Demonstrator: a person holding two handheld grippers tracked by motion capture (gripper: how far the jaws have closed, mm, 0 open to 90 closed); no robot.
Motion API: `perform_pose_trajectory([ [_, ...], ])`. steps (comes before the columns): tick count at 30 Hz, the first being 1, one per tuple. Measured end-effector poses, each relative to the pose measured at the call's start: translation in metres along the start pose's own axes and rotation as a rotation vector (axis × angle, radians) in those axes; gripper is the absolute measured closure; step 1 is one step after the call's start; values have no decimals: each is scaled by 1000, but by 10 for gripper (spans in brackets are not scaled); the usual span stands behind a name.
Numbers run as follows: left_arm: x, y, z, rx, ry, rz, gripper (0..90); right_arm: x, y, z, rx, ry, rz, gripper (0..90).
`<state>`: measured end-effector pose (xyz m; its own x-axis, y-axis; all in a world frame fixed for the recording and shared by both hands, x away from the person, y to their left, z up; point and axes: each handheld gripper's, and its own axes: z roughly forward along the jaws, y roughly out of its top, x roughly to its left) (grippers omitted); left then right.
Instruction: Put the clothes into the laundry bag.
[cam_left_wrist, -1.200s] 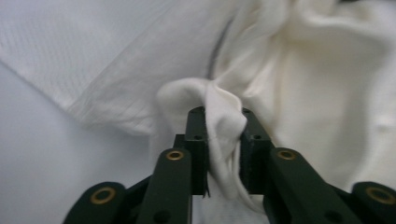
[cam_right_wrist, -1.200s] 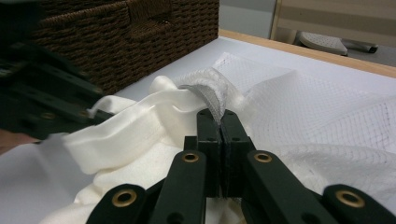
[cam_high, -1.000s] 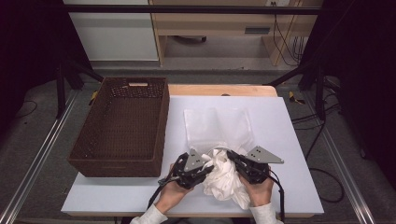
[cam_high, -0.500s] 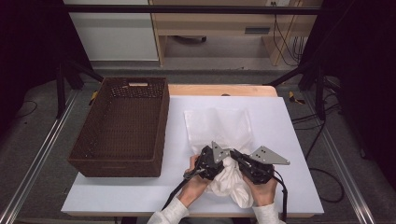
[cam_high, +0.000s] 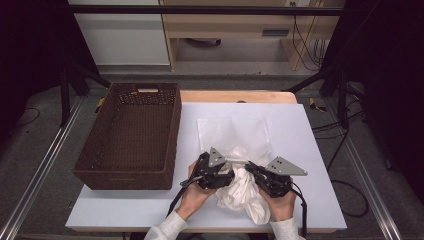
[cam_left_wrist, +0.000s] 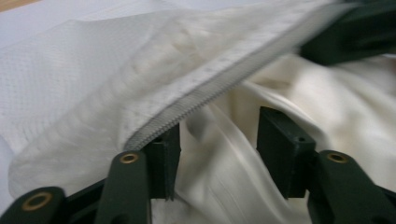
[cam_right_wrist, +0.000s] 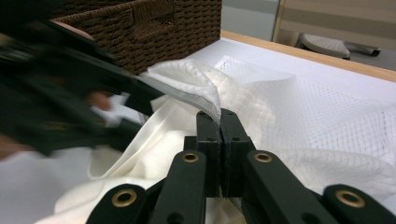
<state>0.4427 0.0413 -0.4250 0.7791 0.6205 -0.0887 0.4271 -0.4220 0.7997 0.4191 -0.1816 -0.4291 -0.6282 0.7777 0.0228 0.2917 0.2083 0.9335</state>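
Near the front edge of the tabletop (cam_high: 310, 150), around the middle, there's a white mesh bag (cam_high: 232, 137) lying flat with its zippered mouth facing the person, and a bunched-up cream cloth (cam_high: 245, 197) sitting right at that mouth. The right gripper (cam_right_wrist: 220, 122) has its jaws pressed together on the zipper edge of the bag, holding that rim up off the cloth. The left gripper (cam_left_wrist: 217, 149) is the loose one: its jaws have just been opening and now stand spread apart, with cream cloth lying in the gap and the zipper edge running across just above one jaw, nothing pinched. Both hands sit close together over the cloth. A brown wicker basket (cam_high: 95, 155) sits along the left edge of the tabletop, just beside the left hand (cam_high: 192, 192).
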Motion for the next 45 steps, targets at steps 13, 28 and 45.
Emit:
perform_pose_trajectory([
  [13, 20, -61, -18, 117, 173, 2, 441, -1, -1, 1, 0, -9, 22, 889],
  [28, 3, -70, -15, 148, 174, 46, 881, 2, 0, 3, 6, -17, 19, 889],
  [45, -38, -48, -38, -18, 35, 104, 361, 7, 3, 7, 7, -24, 24, 889],
])
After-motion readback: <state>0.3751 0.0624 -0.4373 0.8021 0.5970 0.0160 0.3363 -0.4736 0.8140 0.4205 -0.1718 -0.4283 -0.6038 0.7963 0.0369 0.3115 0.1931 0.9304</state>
